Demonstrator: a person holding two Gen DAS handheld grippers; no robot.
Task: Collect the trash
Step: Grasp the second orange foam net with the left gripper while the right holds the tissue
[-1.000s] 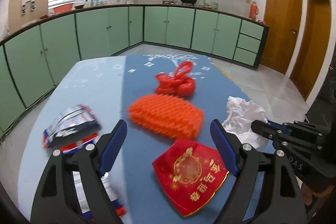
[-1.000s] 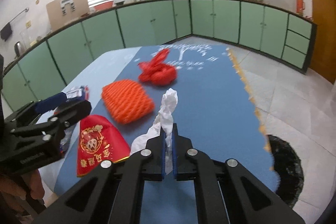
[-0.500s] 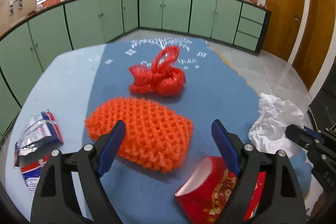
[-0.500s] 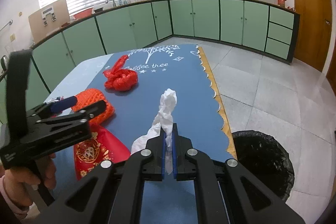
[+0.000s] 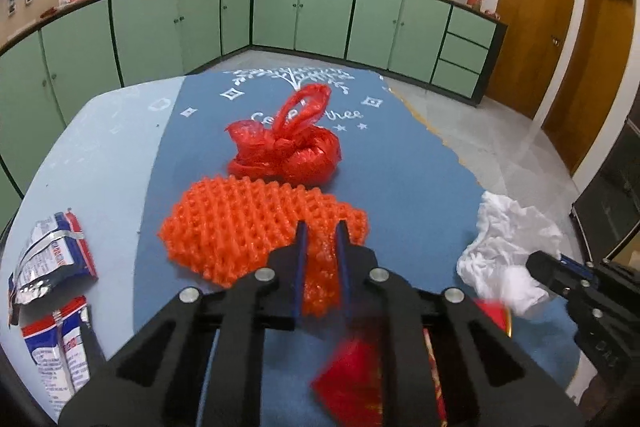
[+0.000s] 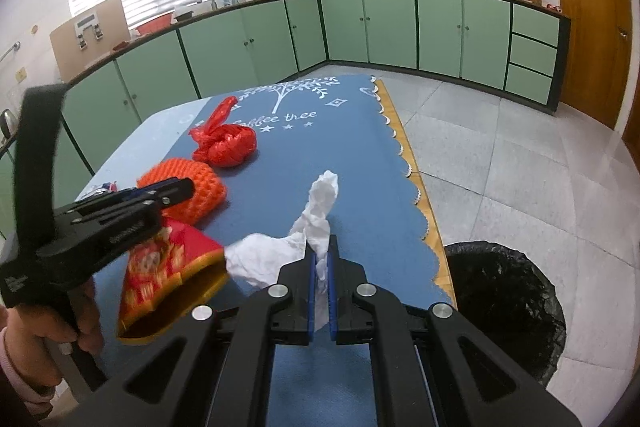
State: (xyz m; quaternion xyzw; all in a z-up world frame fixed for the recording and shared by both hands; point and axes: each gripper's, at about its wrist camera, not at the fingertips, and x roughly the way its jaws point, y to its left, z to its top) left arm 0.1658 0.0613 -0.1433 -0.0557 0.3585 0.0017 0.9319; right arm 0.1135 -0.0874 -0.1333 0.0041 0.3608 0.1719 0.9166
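Note:
An orange foam net lies on the blue tablecloth. My left gripper is closing, and its pads pinch the net's near edge. Behind the net sits a knotted red plastic bag. A red and gold paper packet lies blurred under the left gripper. My right gripper is shut on a twisted white tissue, which trails onto the cloth. In the right wrist view the left gripper shows at the left, against the net, with the packet below it.
A bin lined with a black bag stands on the floor off the table's right edge. Two snack wrappers lie at the table's left. A person's hand holds the left gripper's handle. Green cabinets ring the room.
The left gripper moved forward over the red packet to the orange net, and its wide jaws closed on the net's near edge. The right gripper kept its hold on the tissue.

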